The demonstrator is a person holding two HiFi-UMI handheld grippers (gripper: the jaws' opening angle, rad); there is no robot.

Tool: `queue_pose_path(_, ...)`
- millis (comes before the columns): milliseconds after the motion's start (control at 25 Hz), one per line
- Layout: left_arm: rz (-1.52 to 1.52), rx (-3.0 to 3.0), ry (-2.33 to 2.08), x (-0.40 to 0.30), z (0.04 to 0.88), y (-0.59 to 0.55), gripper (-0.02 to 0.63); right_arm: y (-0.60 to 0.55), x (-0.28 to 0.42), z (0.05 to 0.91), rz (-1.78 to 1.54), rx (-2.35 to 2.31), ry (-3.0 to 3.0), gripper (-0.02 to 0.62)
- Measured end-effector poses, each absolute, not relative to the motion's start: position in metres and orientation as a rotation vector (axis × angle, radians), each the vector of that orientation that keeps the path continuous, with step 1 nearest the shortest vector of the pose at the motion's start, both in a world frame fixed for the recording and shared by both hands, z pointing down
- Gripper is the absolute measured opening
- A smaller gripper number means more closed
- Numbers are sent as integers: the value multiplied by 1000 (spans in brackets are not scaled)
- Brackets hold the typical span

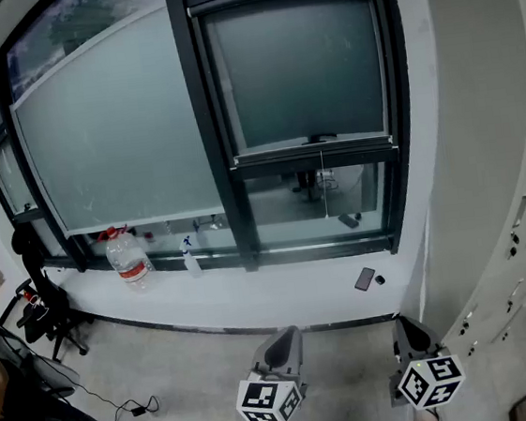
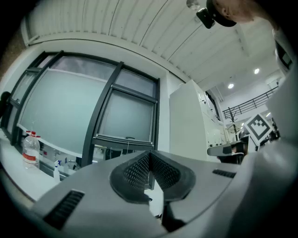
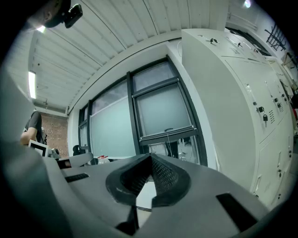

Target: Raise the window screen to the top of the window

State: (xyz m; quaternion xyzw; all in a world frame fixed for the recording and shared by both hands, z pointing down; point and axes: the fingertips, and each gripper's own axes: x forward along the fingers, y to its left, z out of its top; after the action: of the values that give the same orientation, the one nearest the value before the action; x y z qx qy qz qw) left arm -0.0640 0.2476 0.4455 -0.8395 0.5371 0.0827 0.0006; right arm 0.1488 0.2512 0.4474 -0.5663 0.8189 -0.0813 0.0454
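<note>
**Grey, semi-sheer window screen (image 1: 299,69) part-way down, both tools well back from it**

The window screen hung in the right-hand pane of the black-framed window (image 1: 194,118). It covered the upper part of the glass and ended at a dark bottom rail (image 1: 315,152), somewhat below the pane's middle. Under that rail the glass was bare, and a thin pull cord (image 1: 325,188) dropped from the rail's centre. The screen also appeared in the left gripper view (image 2: 128,118) and in the right gripper view (image 3: 163,111), straight ahead in each but far off.

The left gripper (image 1: 279,337) sat low at the bottom of the head view, its grey body topped by a cube of square markers. Its own view showed the ribbed black pads pressed together at the tips (image 2: 150,153), with nothing between them. The right gripper (image 1: 406,325) was just beside it, held about level, and its jaws were likewise closed on nothing (image 3: 151,157). Both were well apart from the window, over the grey floor (image 1: 197,373).

On the white window sill (image 1: 282,292) stood a clear plastic water bottle with a red cap (image 1: 129,258) and, near it, a small pale spray bottle (image 1: 190,258). A dark flat phone (image 1: 365,279) lay further right. A tall white metal cabinet (image 1: 495,178) filled the right side, and a black office chair (image 1: 43,305) stood at the left.
</note>
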Motion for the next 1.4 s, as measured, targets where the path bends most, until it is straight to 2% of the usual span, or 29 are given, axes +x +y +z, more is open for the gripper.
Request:
queue_pose_path(440, 229, -2639, 1672, -55, 446, 248, 3, 252, 156, 451, -256, -1672, 2528, 5)
queue_pose_path(720, 176, -2607, 1704, -50, 449, 252, 3, 252, 158, 460, -379, -1494, 2565, 6)
queue_pose_path(960, 109, -2601, 1738, -47, 466, 254, 3, 241, 183, 482, -452, -1599, 2493, 5)
queue_pose_path(1200, 122, -2604, 1794, -57, 477, 222, 3, 214, 181, 481, -449, -1523, 2502, 5)
queue_pose_path(1400, 126, -2609, 1816, -65, 492, 155, 3, 147, 162, 489, -417, -1496, 2597, 5)
